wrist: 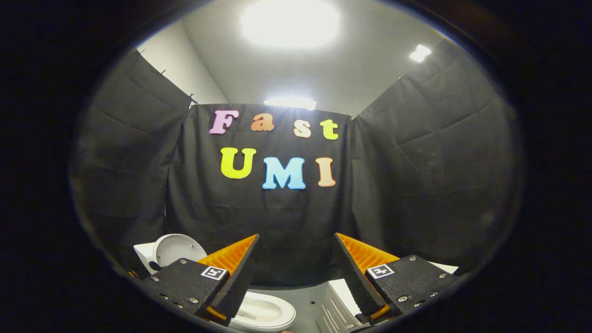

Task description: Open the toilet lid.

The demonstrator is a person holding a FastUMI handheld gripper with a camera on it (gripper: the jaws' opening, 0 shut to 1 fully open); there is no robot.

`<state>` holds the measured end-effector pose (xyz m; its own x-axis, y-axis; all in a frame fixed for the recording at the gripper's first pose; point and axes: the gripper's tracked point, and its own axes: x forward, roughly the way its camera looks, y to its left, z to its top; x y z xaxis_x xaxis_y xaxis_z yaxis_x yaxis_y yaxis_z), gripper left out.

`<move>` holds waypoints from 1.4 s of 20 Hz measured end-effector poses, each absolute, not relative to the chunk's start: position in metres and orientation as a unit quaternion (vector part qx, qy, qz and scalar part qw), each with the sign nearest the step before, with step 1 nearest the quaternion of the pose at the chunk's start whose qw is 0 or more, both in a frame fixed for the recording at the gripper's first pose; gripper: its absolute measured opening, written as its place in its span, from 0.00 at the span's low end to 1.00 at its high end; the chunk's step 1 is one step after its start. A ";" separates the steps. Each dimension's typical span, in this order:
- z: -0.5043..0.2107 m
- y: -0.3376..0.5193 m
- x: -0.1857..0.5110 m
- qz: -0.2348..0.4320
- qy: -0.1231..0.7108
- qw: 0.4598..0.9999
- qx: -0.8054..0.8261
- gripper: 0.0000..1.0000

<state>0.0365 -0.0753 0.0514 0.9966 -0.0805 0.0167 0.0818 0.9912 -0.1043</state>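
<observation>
Gripper (296,263) spread wide, holding nothing. Toilet lid (178,249) raised upright behind the left finger; open toilet bowl (263,314) below, inside not clear to see.

The gripper (296,259) is held with its two fingers spread apart, nothing between them. Below the left finger (231,273) the white ceramic toilet bowl (263,314) is seen, its rounded white lid (178,249) raised behind it. A ribbed white plastic cabinet (335,307) stands right of the bowl.
</observation>
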 end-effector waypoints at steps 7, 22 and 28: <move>0.030 -0.079 0.036 -0.047 0.004 0.999 -0.021 0.94; -0.060 -0.051 0.062 -0.016 0.065 0.997 -0.030 0.95; -0.097 -0.062 0.069 -0.026 0.086 0.996 -0.008 0.95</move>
